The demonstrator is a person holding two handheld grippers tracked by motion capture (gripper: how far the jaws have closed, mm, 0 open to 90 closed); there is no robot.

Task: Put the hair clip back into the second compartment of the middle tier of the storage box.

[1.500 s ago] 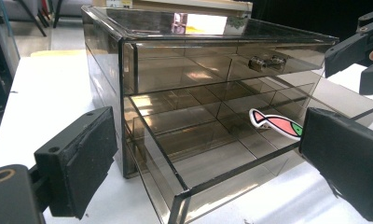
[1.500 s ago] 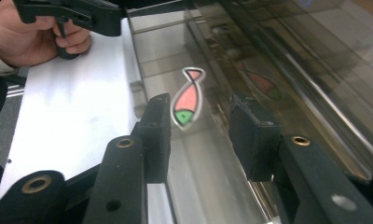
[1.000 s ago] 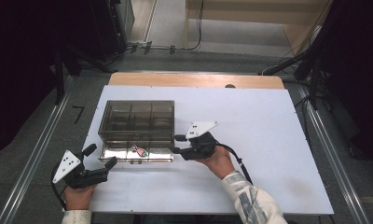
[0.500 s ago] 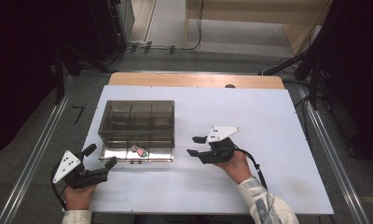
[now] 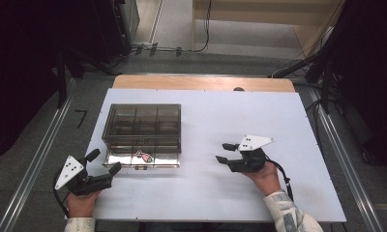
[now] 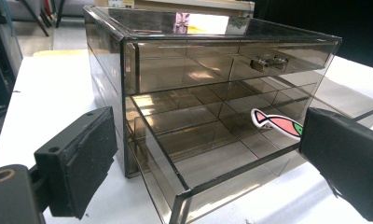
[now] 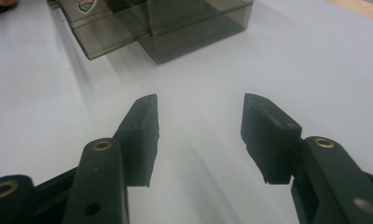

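Note:
A smoky see-through drawer box [image 5: 142, 126] stands on the left half of the white table [image 5: 259, 116]. Its lower drawer is pulled out a little and carries a pink fish sticker [image 5: 144, 156]. My left gripper [image 5: 103, 162] rests open at the box's front left corner. In the left gripper view its jaws flank the box [image 6: 198, 70], the pads apart from it, and the sticker [image 6: 275, 123] and the upper drawer's handle [image 6: 267, 62] show. My right gripper [image 5: 223, 152] is to the right of the box, over bare table. Its jaws [image 7: 198, 121] have just been opening, with nothing between them. The box [image 7: 175, 23] lies farther off.
A wooden strip [image 5: 201, 83] runs along the table's far edge. Cables [image 5: 182, 48] lie on the floor beyond it, and metal rails [image 5: 41, 154] run along both sides. Bare white surface stretches over the table's right half.
The right gripper has moved to the right, away from the box, and its jaws stand a little wider. The left gripper has stayed put.

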